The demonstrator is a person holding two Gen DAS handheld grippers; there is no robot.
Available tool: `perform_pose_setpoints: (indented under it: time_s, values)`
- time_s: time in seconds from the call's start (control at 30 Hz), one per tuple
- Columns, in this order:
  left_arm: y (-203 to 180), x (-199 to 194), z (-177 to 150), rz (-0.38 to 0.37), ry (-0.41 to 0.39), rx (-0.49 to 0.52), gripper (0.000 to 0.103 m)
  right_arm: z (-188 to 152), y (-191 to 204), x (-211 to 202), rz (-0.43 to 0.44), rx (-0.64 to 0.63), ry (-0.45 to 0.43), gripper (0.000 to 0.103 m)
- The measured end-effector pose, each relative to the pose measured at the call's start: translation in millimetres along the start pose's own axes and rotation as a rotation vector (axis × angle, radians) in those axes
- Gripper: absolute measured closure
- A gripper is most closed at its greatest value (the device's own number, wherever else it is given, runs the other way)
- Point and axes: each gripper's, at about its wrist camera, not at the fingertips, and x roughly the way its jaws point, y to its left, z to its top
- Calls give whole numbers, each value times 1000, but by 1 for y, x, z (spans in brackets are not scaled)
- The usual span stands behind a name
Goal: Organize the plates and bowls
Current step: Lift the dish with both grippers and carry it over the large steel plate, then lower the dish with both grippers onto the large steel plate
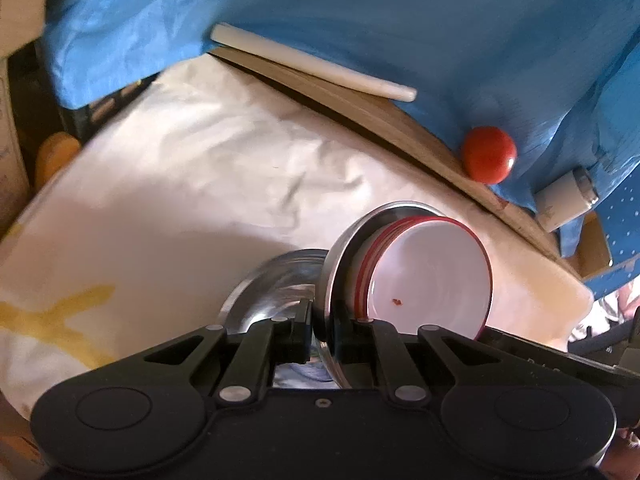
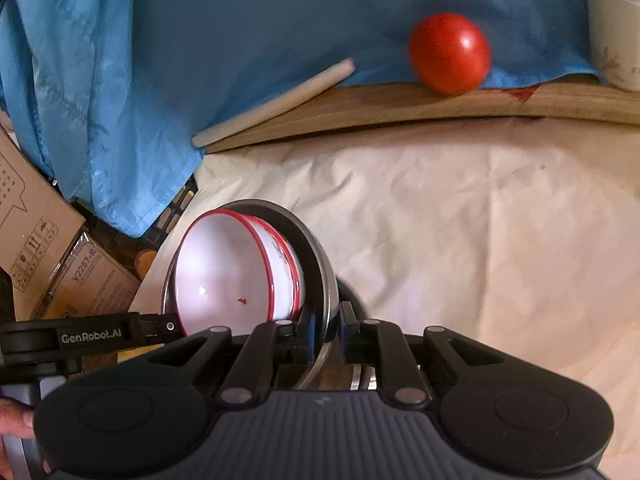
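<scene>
A steel plate stands tilted on edge with white red-rimmed bowls nested against it. My left gripper is shut on the plate's rim from one side. My right gripper is shut on the rim of the same steel plate from the other side, with the white bowls to its left. A second steel dish lies on the white cloth just left of the plate in the left wrist view. More steel rims show under the right gripper.
A white cloth covers the table. A wooden board lies at its far edge with a red tomato and a white stick against blue cloth. Cardboard boxes stand left. A white container stands at the far right.
</scene>
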Motion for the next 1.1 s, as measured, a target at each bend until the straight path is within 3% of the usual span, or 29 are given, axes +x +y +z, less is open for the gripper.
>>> perform_pose_setpoints:
  time_s: [0.27, 0.57, 1.1]
  values:
    - [36, 1, -1, -38, 74, 33, 95, -22, 28, 10, -50, 61, 2, 89]
    - [42, 14, -3, -69, 146, 97, 95, -49, 33, 11, -111, 161, -4, 89]
    - [38, 27, -3, -40, 189, 102, 95, -46, 32, 17, -133, 186, 31, 89]
